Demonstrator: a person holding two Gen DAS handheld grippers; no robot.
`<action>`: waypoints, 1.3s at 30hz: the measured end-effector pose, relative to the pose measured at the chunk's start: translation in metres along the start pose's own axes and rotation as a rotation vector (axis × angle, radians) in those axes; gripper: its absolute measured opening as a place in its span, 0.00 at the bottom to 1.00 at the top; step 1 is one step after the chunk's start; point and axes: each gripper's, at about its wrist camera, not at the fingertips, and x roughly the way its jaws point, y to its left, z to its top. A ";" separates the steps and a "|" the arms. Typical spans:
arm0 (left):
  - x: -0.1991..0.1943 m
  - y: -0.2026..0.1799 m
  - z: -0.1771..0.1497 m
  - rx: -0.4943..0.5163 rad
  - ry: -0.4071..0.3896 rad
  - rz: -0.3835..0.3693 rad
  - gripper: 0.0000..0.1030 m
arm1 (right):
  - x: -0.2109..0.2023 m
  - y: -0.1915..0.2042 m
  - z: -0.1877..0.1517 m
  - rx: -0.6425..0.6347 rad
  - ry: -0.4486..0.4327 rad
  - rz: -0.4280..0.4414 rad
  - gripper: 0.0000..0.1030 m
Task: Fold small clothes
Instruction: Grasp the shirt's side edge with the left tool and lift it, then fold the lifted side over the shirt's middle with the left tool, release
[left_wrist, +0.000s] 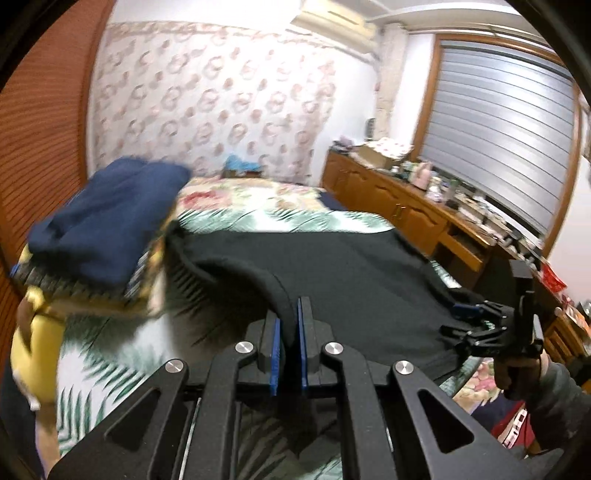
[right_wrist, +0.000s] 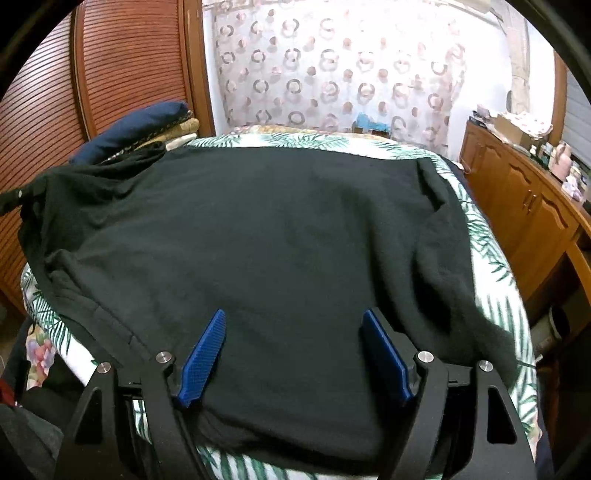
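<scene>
A black garment (right_wrist: 277, 240) lies spread over the leaf-print bedcover (right_wrist: 491, 258). It also shows in the left wrist view (left_wrist: 332, 266). My left gripper (left_wrist: 289, 321) is shut on a thick folded edge of the black garment and holds it slightly raised. My right gripper (right_wrist: 293, 325) is open, its blue pads (right_wrist: 207, 350) wide apart over the garment's near edge. The right gripper also shows in the left wrist view (left_wrist: 469, 321) at the garment's right side.
A stack of folded clothes topped by a navy piece (left_wrist: 107, 218) sits at the left by a slatted wooden door (right_wrist: 122, 62). A wooden cabinet (right_wrist: 524, 206) with clutter on top runs along the right. A yellow item (left_wrist: 33, 354) lies at far left.
</scene>
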 end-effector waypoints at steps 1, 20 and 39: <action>0.003 -0.006 0.006 0.010 -0.002 -0.017 0.08 | -0.003 -0.003 -0.001 0.006 -0.006 0.000 0.76; 0.062 -0.156 0.092 0.264 -0.005 -0.293 0.08 | -0.060 -0.036 -0.042 0.117 -0.090 -0.050 0.73; 0.095 -0.193 0.067 0.305 0.129 -0.319 0.38 | -0.076 -0.056 -0.060 0.176 -0.105 -0.065 0.73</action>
